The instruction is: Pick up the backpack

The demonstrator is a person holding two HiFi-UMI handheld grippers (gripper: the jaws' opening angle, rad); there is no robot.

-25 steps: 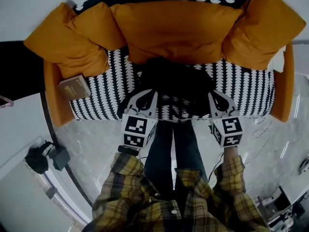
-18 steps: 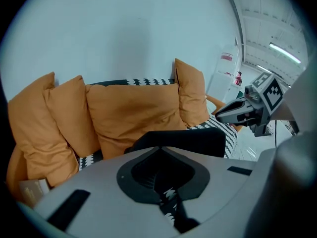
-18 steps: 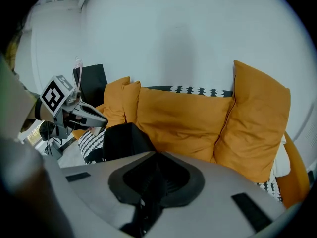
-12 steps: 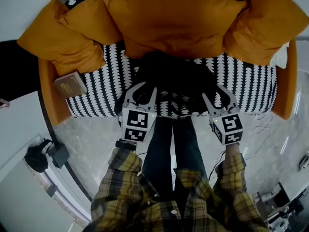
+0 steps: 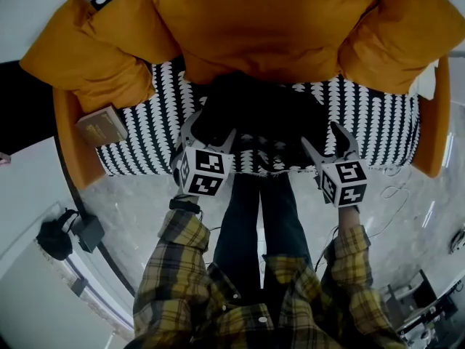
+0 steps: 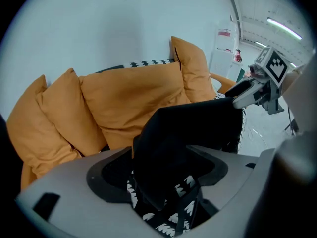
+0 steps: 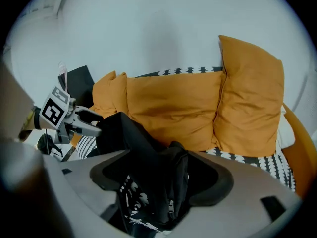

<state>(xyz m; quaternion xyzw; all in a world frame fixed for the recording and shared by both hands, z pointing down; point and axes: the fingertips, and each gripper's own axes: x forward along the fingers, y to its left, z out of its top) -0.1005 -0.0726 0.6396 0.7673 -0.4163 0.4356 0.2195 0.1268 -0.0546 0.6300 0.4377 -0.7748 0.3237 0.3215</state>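
the black backpack [image 5: 258, 115] lies mid-seat near the front edge of the patterned sofa [image 5: 138, 147], with orange cushions [image 5: 254, 27] at its twelve o'clock. the left gripper [image 5: 211, 131] is at its seven o'clock corner and the right gripper [image 5: 325, 140] at its five o'clock. both pairs of jaws have just been opening and stand wide apart, with backpack fabric between them but nothing clamped.

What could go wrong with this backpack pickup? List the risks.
1. The left gripper and right gripper have just been opening, with limp fabric of the black backpack between their jaws. Closing may pinch only a fold, so it could slip.
2. A loose strap lies near the front edge of the sofa seat and might snag when lifted.
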